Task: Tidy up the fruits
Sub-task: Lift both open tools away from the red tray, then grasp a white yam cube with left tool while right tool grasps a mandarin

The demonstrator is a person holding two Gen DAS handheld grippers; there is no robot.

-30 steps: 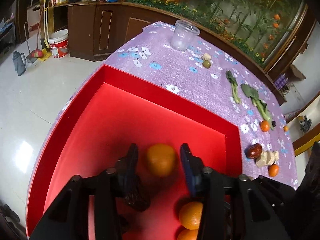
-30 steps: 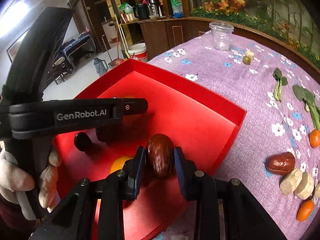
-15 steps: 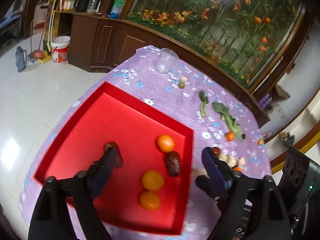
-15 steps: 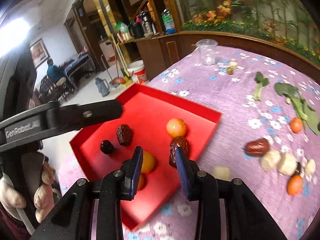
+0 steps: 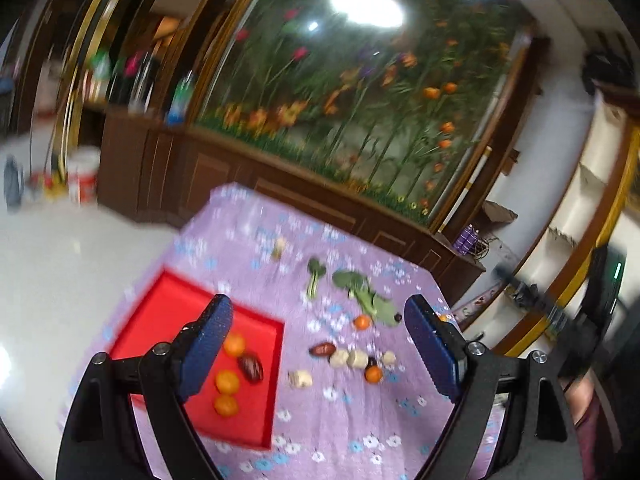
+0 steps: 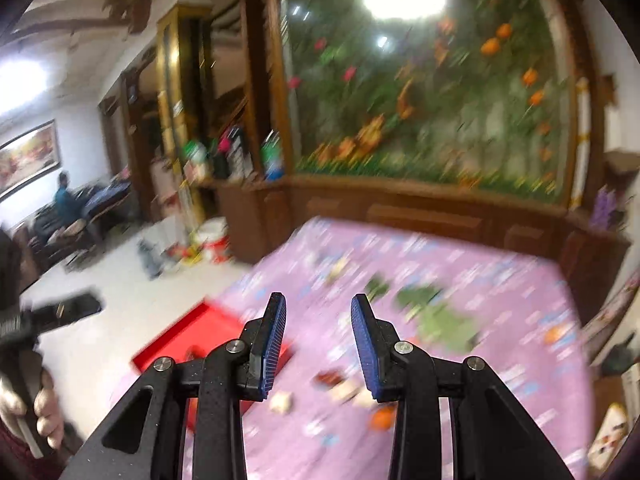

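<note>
Both grippers have risen away from the red tray (image 5: 168,312) since a second ago. The left gripper (image 5: 316,344) has just spread wide, empty; the right gripper (image 6: 318,348) stands slightly parted, empty. Three oranges (image 5: 227,382) and a date (image 5: 251,367) lie in the tray.

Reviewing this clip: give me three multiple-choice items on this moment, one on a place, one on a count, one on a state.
1. Where does the red tray sit on the table, seen from the left wrist?
A. left part
B. right part
C. far edge

2. How many oranges show in the tray?
A. one
B. three
C. five

3. What is between the left gripper fingers?
A. an orange
B. a date
C. nothing

Answers: 1 A, the tray lies left, the loose pieces right. 2 B, three orange balls lie beside the dark date. 3 C, the jaws stand wide apart and bare.
</note>
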